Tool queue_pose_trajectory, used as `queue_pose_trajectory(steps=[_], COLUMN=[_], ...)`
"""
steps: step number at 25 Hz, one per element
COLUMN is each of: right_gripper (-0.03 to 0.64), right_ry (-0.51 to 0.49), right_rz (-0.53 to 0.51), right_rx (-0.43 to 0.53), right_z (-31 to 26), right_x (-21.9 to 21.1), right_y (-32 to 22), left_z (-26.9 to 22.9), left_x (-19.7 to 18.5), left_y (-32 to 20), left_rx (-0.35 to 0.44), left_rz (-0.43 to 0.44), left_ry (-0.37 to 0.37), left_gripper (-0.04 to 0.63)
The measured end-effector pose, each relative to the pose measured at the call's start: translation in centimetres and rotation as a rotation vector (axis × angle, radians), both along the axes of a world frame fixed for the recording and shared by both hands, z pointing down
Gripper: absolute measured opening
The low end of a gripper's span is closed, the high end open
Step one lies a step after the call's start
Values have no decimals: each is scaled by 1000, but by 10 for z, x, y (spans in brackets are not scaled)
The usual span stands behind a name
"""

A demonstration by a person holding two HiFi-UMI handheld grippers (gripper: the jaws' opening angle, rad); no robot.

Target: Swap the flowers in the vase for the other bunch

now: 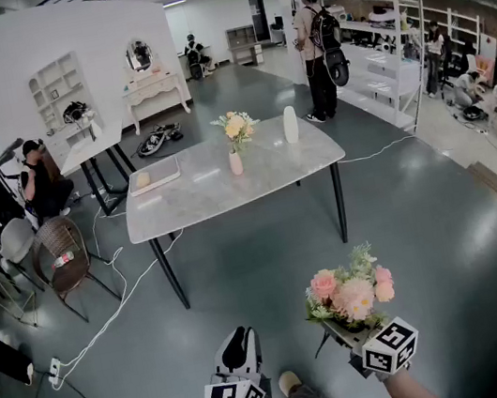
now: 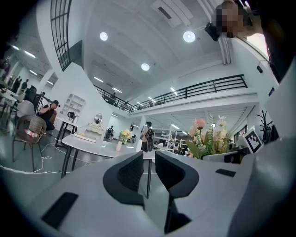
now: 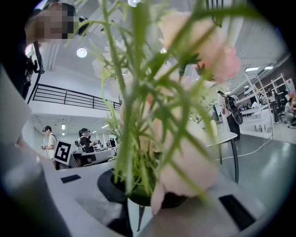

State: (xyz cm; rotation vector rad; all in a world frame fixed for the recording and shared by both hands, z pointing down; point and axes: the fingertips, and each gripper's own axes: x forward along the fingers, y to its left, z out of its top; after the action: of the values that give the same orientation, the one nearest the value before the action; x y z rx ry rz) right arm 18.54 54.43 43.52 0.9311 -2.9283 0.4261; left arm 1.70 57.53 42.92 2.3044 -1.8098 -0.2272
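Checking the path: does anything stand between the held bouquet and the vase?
Open floor ahead, but the vase on the table holds other flowers, blocking the bouquet in the right gripper.

- Glossy grey floor [image 1: 277, 255] spreads below and ahead of the left gripper's fingers [image 2: 126, 176].
- Marble-topped table [image 1: 201, 197] on black legs stands well ahead of them.
- White dressing table [image 1: 153, 88] stands beyond it, and a wicker chair [image 1: 59, 248] sits far left.
- Round ceiling lights [image 2: 188, 36] shine overhead.

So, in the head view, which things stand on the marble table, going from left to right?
flat white tray → small pink vase with peach flowers → tall white vase
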Motion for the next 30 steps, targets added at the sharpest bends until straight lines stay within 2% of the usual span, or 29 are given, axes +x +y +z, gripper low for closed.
queue_pose_trajectory(steps=[12,18,30], right_gripper=[91,91,92], right_ry=[7,12,-23], right_rz=[-7,3,55], right_rx=[-2,-13,-22], right_z=[6,7,3], right_x=[-14,-25,-65], right_y=[-54,-105,-219], left_z=[3,5,-3], left_x=[-15,-19,-61], left_y=[-58,-109,-221], left_rx=[-1,-8,5], left_rz=[-8,20,73], left_ry=[-12,-13,-41], left_gripper=[86,86,86])
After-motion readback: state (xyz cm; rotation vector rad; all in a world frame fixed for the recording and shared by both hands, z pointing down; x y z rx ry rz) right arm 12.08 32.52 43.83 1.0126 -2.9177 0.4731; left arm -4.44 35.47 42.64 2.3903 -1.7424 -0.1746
